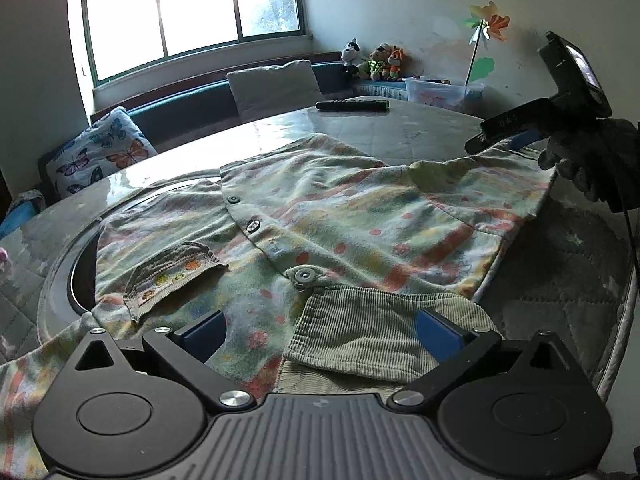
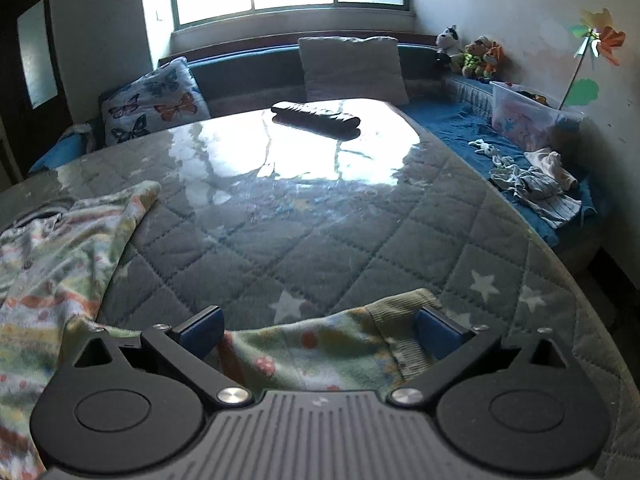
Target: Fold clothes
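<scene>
At the far left we see a butterfly-print pillow point(image 1: 105, 148) on the bench beyond the table point(image 1: 400, 128), and nearer to us the patterned garment point(image 1: 320, 216) spread flat over the tabletop, its left half with a corduroy-edged pocket point(image 1: 172, 276) lying partly over a dark round ring set in the surface. Our left gripper point(image 1: 320, 334) hangs low over the garment's near edge with its blue fingers point(image 1: 204, 334) spread wide; a corduroy-trimmed hem point(image 1: 372, 332) lies between them, but nothing is pinched. A buttoned placket runs up the middle of the garment. Moving right, the cloth stretches out to a sleeve end, where our right gripper point(image 1: 504, 136), held in a gloved hand point(image 1: 596, 168), sits at the fabric's far right corner. In the right wrist view that gripper point(image 2: 320, 332) is likewise wide open, the sleeve cuff point(image 2: 396, 320) draped between its fingers point(image 2: 436, 336) without being clamped. A dark remote control point(image 2: 316, 120) rests well apart on the glossy far side of the table, and loose small clothes point(image 2: 536, 184) lie on the blue bench at the right.
</scene>
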Motion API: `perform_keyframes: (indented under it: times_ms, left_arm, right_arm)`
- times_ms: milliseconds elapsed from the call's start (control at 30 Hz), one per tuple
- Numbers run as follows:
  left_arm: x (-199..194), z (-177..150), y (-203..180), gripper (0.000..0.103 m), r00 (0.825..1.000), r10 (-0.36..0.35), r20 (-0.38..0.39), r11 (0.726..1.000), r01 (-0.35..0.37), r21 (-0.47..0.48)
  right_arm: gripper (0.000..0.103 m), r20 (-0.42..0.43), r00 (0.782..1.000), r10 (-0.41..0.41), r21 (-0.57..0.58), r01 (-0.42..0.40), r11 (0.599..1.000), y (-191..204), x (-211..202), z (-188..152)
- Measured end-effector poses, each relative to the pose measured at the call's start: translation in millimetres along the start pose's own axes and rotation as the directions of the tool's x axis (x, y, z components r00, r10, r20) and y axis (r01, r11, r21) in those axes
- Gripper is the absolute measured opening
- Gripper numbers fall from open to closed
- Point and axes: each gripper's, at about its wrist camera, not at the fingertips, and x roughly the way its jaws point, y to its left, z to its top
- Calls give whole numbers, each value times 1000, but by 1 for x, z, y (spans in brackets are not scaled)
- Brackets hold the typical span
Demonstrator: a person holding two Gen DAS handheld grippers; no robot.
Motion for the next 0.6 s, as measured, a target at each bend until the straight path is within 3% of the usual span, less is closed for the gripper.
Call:
perform_keyframes:
  times_ms: [200,367,600]
  left_arm:
    - [0,-1,2,103,1000,-8,-1,1000,8,-12]
    - [0,-1,3,103,1000,-11,-2,1000,11,-18]
    - [1,-1,5,103,1000,-21,-6,999,21,-33]
  right_arm:
    - [103,4,1000,-16,-30,17,999,5,-17,-11]
    - [103,-19,996,-85,-50,84,995,4,-5,-12]
    - [103,-10,996,-94,-56,93,994,0,9,-1]
